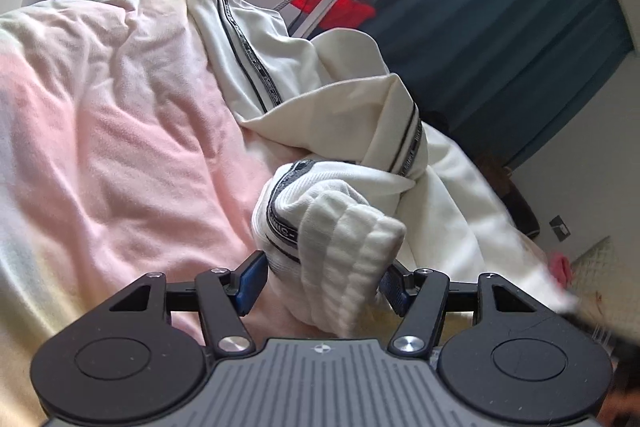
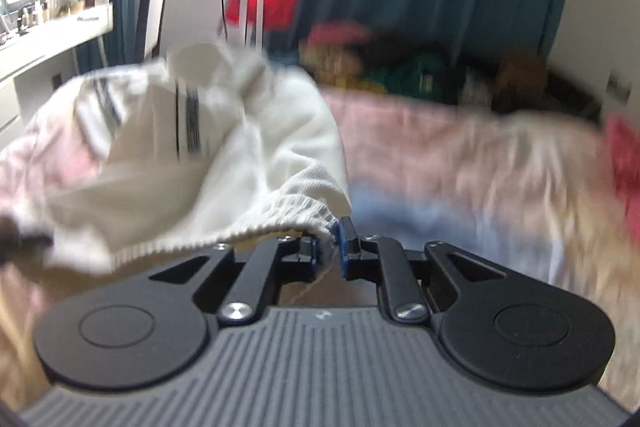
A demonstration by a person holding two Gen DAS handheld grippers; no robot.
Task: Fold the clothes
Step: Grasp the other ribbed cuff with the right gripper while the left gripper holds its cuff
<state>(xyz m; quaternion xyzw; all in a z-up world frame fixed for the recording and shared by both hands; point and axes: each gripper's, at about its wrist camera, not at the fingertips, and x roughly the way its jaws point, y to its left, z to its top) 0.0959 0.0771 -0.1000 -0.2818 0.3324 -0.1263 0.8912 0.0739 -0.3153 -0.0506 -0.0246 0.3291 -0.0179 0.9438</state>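
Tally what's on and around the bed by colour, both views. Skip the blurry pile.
White: 1, the white garment, ribbed hem pinched in the right gripper, a bunched ribbed part between the pads of the left gripper.
Pink: 1, the pink blanket.
Red: 1, the red cloth on the rack behind.
Teal: 1, the curtain.
Total: 4

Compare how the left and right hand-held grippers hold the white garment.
The left hand-held gripper stands wide around a thick ribbed cuff; the right hand-held gripper is pinched nearly shut on a thin ribbed hem. The left view is sharp, the right blurred. Both grip the same white garment over the pink bedding.
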